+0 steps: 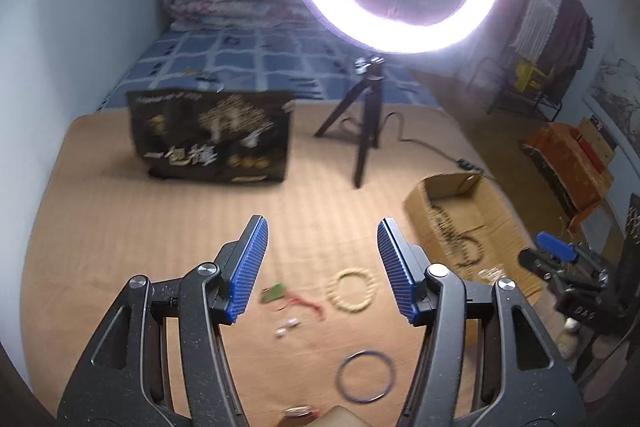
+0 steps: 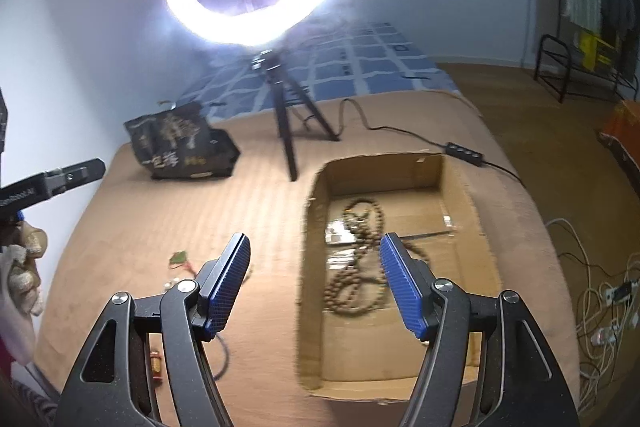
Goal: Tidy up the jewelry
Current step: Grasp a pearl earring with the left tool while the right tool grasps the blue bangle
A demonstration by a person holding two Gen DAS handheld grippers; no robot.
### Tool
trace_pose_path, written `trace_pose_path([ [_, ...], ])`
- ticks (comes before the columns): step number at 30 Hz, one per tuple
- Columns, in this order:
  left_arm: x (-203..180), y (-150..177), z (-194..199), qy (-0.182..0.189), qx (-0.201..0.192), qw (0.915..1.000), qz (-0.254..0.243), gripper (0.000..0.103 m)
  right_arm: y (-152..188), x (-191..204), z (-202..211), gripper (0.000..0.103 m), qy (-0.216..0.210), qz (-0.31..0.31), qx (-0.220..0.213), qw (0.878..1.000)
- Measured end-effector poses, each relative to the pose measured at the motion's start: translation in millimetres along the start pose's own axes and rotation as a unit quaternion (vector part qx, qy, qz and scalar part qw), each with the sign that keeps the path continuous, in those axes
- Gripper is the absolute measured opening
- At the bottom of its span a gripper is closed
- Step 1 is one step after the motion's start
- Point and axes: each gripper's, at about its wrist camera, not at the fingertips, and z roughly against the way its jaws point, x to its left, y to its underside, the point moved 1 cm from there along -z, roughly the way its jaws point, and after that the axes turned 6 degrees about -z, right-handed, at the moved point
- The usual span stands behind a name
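Both tongs, left tongs (image 1: 322,269) and right tongs (image 2: 316,281), gape empty above the bed.
Cream bead bracelet (image 1: 351,291) lies just below the left pair, nearer them; the cardboard box (image 2: 456,187) sits to its right.

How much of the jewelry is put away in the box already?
Some is done: a long brown bead necklace already lies inside the cardboard box. Nothing is in hand: the left gripper and right gripper are both open and empty. Left on the tan blanket: a cream bead bracelet, a blue bangle, a red-corded green charm and some small pale pieces.
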Motion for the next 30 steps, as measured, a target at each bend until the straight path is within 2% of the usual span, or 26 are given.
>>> trace_pose_path([
  [5, 27, 23, -12, -0.008, 0.024, 0.9996, 0.012, 0.058, 11, 24, -8, 0.067, -0.013, 0.031, 0.017, 0.999],
  [14, 47, 71, -48, 0.020, 0.087, 0.9959, 0.016, 0.058, 43, 60, -30, 0.067, -0.029, 0.092, 0.072, 0.993],
  [19, 46, 89, -67, 0.034, 0.117, 0.9925, 0.010, 0.049, 65, 74, -47, 0.067, -0.028, 0.120, 0.104, 0.987],
  [21, 45, 95, -73, 0.038, 0.128, 0.9911, 0.002, 0.041, 73, 77, -54, 0.067, -0.035, 0.125, 0.122, 0.984],
  [30, 29, 118, -94, 0.057, 0.164, 0.9843, -0.029, 0.030, 95, 84, -74, 0.067, -0.037, 0.136, 0.174, 0.975],
])
